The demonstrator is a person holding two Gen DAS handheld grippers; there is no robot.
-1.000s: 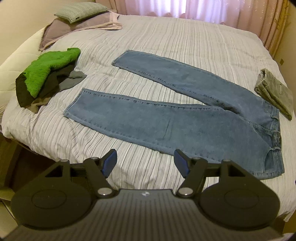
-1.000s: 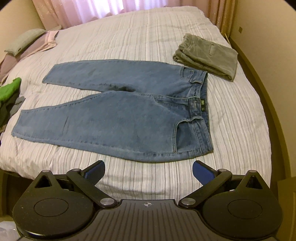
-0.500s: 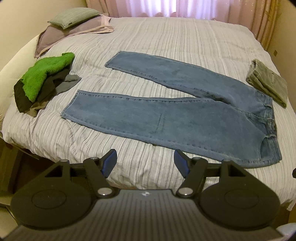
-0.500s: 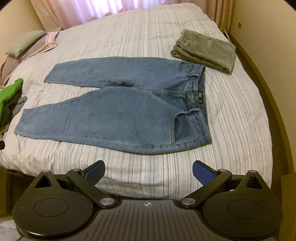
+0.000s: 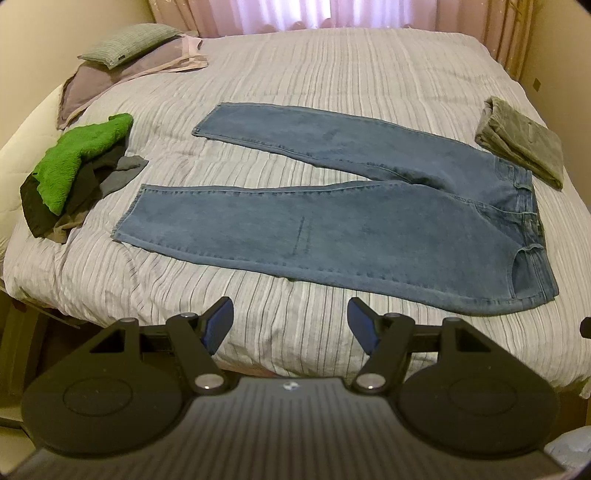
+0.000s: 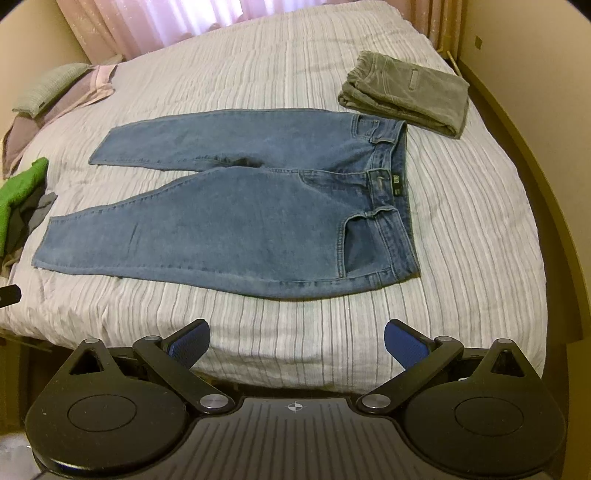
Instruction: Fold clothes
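Note:
Blue jeans [image 5: 332, 229] [image 6: 240, 221] lie spread flat on the striped bed, legs splayed toward the left and waistband at the right. My left gripper [image 5: 291, 323] hangs open above the bed's near edge, short of the lower leg, holding nothing. My right gripper [image 6: 297, 341] is open too, wider, in front of the jeans' hip and waistband, also empty. A folded grey-green pair of trousers [image 5: 521, 146] [image 6: 406, 92] rests at the far right of the bed, just beyond the waistband.
A heap of unfolded clothes with a green top [image 5: 74, 166] [image 6: 18, 195] sits at the bed's left side. Pillows [image 5: 125, 44] [image 6: 48, 92] lie at the far left corner. Pink curtains [image 5: 332, 14] hang behind. The bedspread [image 5: 332, 74] stretches bare beyond the jeans.
Both grippers have drawn back and up a little from the bed, so the jeans sit farther off in both views. Neither gripper's opening changed; the clothes did not move.

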